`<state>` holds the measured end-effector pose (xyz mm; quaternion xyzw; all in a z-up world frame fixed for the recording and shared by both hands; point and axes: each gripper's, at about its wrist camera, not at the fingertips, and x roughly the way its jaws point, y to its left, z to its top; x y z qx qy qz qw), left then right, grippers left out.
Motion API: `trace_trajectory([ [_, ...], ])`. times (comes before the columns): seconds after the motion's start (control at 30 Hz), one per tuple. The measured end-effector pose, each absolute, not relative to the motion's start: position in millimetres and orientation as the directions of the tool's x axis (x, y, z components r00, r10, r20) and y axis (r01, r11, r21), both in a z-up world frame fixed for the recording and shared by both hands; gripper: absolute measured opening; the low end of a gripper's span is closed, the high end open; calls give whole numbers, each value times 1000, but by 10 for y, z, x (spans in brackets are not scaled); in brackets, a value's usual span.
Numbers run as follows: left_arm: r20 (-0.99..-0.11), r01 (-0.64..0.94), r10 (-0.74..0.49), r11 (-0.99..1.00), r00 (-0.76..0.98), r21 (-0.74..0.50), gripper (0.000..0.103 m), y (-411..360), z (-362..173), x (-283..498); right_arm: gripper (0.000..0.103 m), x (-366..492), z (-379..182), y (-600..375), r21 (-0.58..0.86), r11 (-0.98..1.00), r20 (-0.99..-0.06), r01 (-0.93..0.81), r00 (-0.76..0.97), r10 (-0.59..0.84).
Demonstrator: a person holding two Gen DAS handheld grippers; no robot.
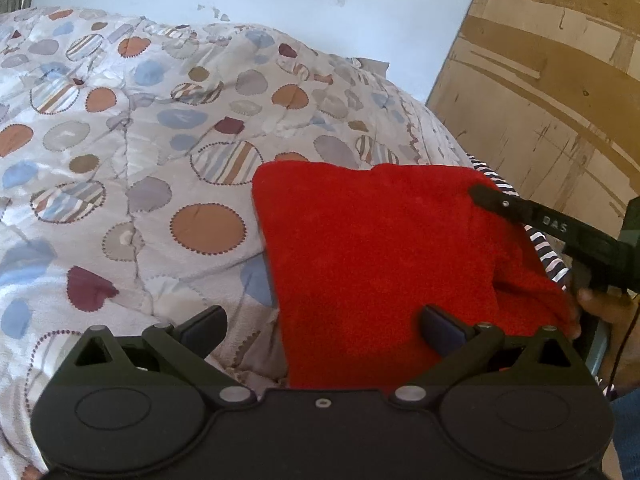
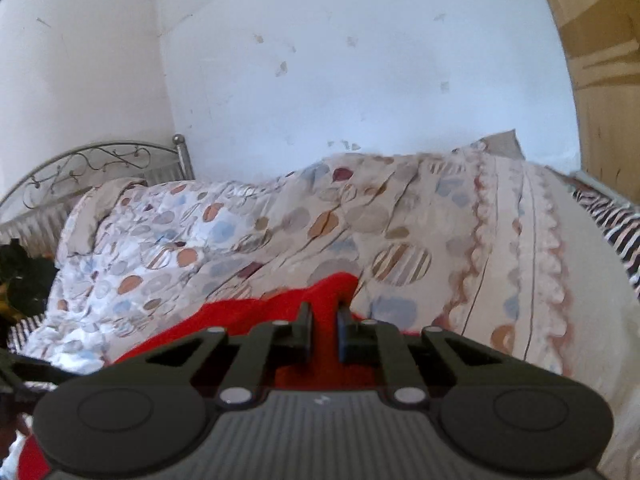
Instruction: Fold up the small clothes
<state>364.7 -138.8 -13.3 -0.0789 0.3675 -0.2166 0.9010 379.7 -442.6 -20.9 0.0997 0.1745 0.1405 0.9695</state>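
The red fleecy cloth (image 1: 380,248) is lying flat-ish just ahead of the left tool (image 1: 320,328), folded over I think. Its far corner is pinched between the right tool (image 2: 324,330) fingers.

Both wrist views look close over their tongs across the bed; both share the red cloth (image 1: 380,240).

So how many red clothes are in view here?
1: a red garment on the patterned quilt, its far corner pinched by the right tongs. Others may be hidden underneath.
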Motion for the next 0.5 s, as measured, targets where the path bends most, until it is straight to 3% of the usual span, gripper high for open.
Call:
trace_trajectory([
  [0.17, -661, 321, -452, 892, 599, -318, 102, -1437, -198, 3704, 17, 3851, -431, -4518, 303, 939, -410, -165, 866, 285],
  [0.23, -667, 324, -457, 889, 589, -323, 102, -1429, -218, 3723, 47, 3788, -483, -4562, 326, 936, -424, -131, 865, 269],
  [0.3, -676, 327, -461, 887, 574, -327, 102, -1421, -234, 3753, 69, 3727, -505, -4588, 346, 931, -423, -119, 866, 268],
  [0.4, -700, 324, -464, 885, 542, -336, 102, -1430, -265, 3816, 87, 3743, -550, -4670, 414, 904, -432, -104, 852, 295],
  [0.5, -722, 347, -469, 879, 508, -326, 102, -1457, -278, 3901, 91, 3844, -628, -4757, 488, 870, -463, -72, 823, 328],
])
